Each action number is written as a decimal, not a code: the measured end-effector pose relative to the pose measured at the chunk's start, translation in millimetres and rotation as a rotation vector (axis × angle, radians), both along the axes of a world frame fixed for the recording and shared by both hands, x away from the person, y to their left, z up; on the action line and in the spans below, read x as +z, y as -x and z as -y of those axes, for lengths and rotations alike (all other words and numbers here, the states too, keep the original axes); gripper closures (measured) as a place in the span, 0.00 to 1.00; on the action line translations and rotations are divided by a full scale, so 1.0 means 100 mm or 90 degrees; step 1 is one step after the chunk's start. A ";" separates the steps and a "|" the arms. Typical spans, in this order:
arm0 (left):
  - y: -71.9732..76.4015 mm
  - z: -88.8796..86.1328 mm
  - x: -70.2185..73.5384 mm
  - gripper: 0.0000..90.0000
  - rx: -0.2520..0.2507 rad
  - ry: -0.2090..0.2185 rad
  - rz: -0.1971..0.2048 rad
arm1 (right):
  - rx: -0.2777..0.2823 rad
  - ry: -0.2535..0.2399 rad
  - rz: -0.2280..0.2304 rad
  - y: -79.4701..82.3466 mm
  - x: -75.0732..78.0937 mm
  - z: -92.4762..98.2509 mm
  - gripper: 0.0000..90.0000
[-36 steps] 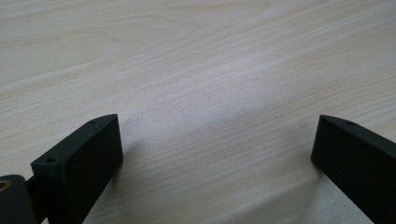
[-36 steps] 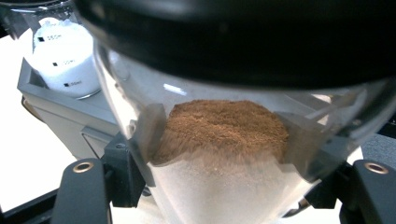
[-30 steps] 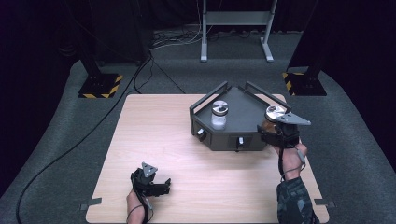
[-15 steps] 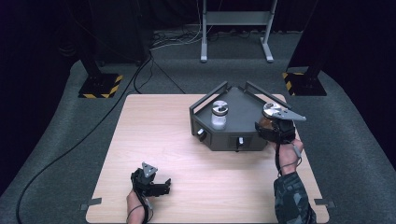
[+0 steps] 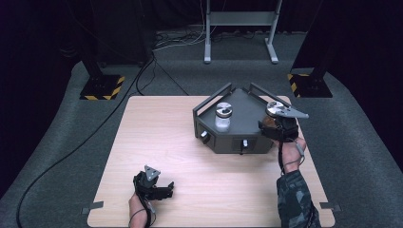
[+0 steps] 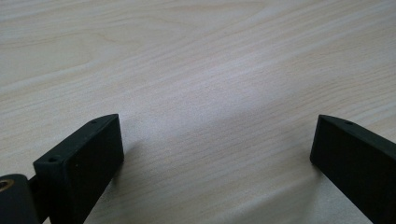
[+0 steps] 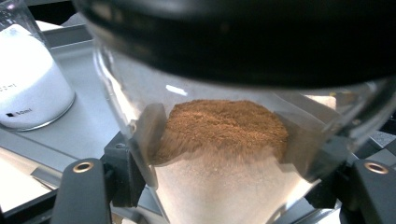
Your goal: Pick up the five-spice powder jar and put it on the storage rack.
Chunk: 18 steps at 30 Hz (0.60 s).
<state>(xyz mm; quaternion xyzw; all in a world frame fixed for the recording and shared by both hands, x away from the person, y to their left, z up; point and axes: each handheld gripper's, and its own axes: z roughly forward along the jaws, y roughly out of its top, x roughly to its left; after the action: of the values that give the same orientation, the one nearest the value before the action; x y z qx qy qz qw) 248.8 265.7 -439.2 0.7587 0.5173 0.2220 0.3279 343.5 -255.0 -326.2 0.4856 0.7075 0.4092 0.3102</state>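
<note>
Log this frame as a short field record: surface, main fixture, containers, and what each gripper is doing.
surface: wooden table
fixture: grey tray box with front knobs
container 1: jar of white powder, standing on the box
container 2: glass jar of brown powder, at the box's right end
right gripper: shut on the brown-powder jar
left gripper: open, over bare table near the front edge

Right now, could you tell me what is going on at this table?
A person works with a tool in each hand. The right tool is shut on a clear glass jar with brown powder over a paler layer, held at the right end of the grey tray box. A second jar of white powder stands on that box. The left tool rests open above the bare wooden table, holding nothing.
</note>
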 end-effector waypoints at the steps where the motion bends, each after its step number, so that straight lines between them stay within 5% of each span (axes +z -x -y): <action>1: 0.00 0.00 0.00 0.03 0.000 0.000 0.000 | -0.001 0.001 0.000 -0.01 0.00 0.00 0.33; 18: 0.00 0.00 0.00 0.03 -0.004 0.000 0.001 | -0.002 -0.001 -0.006 -0.14 -0.02 -0.04 0.33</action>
<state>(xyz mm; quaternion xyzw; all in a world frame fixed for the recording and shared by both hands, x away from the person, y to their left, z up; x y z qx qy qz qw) 248.8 266.1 -439.4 0.7599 0.5148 0.2214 0.3293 357.0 -251.0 -328.1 0.4889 0.7078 0.4067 0.3076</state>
